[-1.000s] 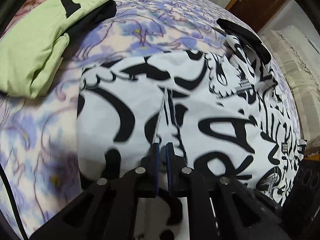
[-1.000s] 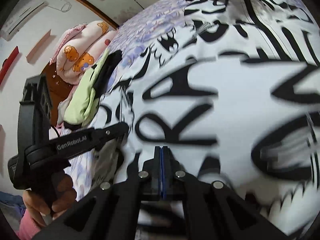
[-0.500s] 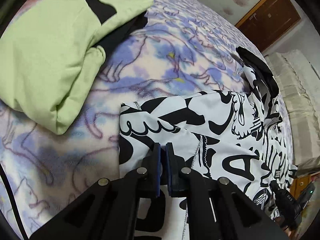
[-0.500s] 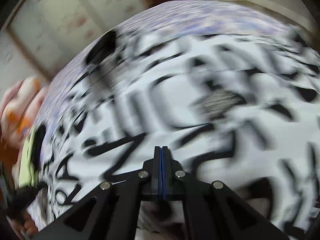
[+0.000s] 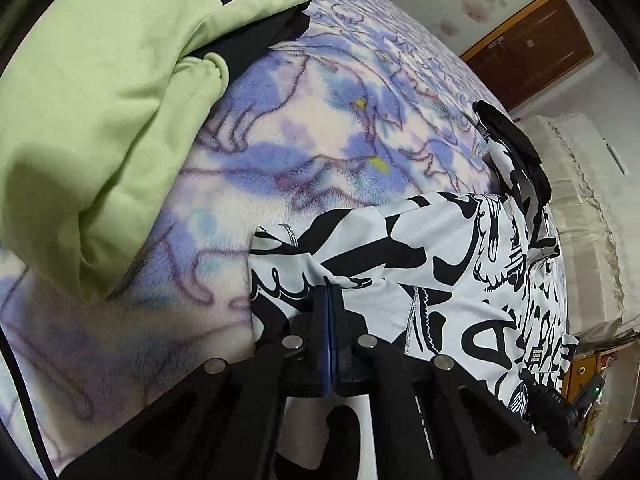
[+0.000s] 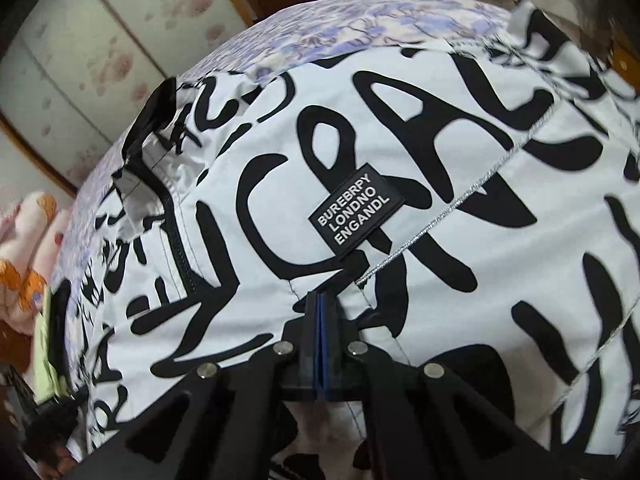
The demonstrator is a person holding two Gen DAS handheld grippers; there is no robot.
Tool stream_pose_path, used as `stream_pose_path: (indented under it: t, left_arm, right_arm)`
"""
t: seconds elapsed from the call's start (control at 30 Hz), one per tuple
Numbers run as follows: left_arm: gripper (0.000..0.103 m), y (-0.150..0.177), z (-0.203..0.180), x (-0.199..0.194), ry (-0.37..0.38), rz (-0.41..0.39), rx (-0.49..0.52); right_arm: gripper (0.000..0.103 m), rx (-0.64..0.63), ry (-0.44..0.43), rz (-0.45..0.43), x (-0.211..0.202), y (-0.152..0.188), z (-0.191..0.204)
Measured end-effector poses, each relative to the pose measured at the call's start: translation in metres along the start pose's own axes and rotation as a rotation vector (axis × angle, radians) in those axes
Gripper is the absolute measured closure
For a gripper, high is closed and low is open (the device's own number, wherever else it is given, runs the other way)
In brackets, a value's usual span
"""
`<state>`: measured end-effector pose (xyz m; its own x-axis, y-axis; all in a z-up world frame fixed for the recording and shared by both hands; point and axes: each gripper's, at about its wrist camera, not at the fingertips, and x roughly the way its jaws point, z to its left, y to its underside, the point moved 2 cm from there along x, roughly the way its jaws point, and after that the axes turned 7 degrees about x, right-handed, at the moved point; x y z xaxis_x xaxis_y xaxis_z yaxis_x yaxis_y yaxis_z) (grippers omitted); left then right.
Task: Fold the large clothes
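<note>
1. The bed holds everything I can see. It has a soft blanket with purple and blue shapes. On it lie a light green top and the big white jacket with fat black letters all over it.
2. The green top sits at the far left of the bed, with something black under its edge. It is well apart from the jacket, with bare blanket between them.
3. The jacket lies flat on the bed. It reaches from right under my fingers to the far right side.
4. My left fingers are pressed together. They pinch a small fold of the jacket near its left corner. The cloth bunches up into a little ridge at the tips.
5. My right fingers are pressed together too. They pinch the jacket at its near edge. Small creases run to the tips, and a silver line of thread ends just beside them.
6. A black zip runs down the jacket to the left of my right fingers.
7. A black patch is sewn on the jacket just above my right fingers. Its white words read "BUREBRPY LONDNO ENGANDL".
8. The big black letters on the jacket look like "CRA", but I cannot read a whole word.
9. In the left view, a black device at the lower right edge shows the letters "DAS". A little tag on the jacket near it is too small to read.
10. A pink blanket with orange bears lies at the far left in the right view.
</note>
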<state>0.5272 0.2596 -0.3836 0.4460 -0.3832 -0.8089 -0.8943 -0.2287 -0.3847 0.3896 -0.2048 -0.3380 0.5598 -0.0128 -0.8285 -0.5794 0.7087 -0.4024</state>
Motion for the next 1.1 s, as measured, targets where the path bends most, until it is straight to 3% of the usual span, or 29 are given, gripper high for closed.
stream_pose_path:
  t: [0.13, 0.23, 0.3, 0.4, 0.53, 0.63, 0.7, 0.8, 0.87, 0.93, 1.1]
  left_arm:
    - [0.102, 0.002, -0.006, -0.001, -0.031, -0.004, 0.034]
    - [0.102, 0.003, -0.019, -0.011, -0.127, 0.012, 0.052]
    - [0.102, 0.014, -0.032, -0.022, -0.234, 0.003, 0.069]
    - [0.099, 0.041, -0.052, -0.042, -0.331, -0.019, 0.097]
    - [0.092, 0.093, -0.075, -0.074, -0.401, -0.032, 0.061]
    - [0.092, 0.128, -0.095, -0.092, -0.464, 0.033, 0.07]
    - [0.091, 0.157, -0.116, -0.109, -0.503, 0.059, 0.084]
    - [0.081, 0.189, -0.146, -0.129, -0.519, 0.063, 0.073]
    - [0.074, 0.211, -0.165, -0.139, -0.498, 0.082, 0.044]
    - [0.073, 0.237, -0.191, -0.147, -0.46, 0.103, 0.021]
    - [0.065, 0.289, -0.262, -0.144, -0.371, 0.169, 0.065]
  right_arm:
    - [0.103, 0.025, -0.031, -0.012, 0.003, 0.0, -0.004]
    - [0.103, 0.021, -0.033, -0.018, 0.003, 0.001, -0.003]
    - [0.103, 0.024, -0.04, -0.015, 0.002, 0.0, -0.003]
    - [0.103, 0.031, -0.061, -0.009, -0.001, 0.0, -0.006]
    - [0.103, 0.048, -0.097, 0.02, -0.014, 0.001, -0.012]
    - [0.1, 0.021, -0.111, 0.068, -0.033, 0.005, -0.015]
    - [0.099, 0.012, -0.132, 0.157, -0.046, 0.012, -0.021]
    - [0.098, -0.02, -0.185, 0.306, -0.068, 0.031, -0.035]
    - [0.092, -0.062, -0.193, 0.35, -0.087, 0.044, -0.047]
    - [0.084, -0.102, -0.177, 0.393, -0.107, 0.057, -0.062]
    - [0.076, -0.136, -0.182, 0.507, -0.151, 0.08, -0.112]
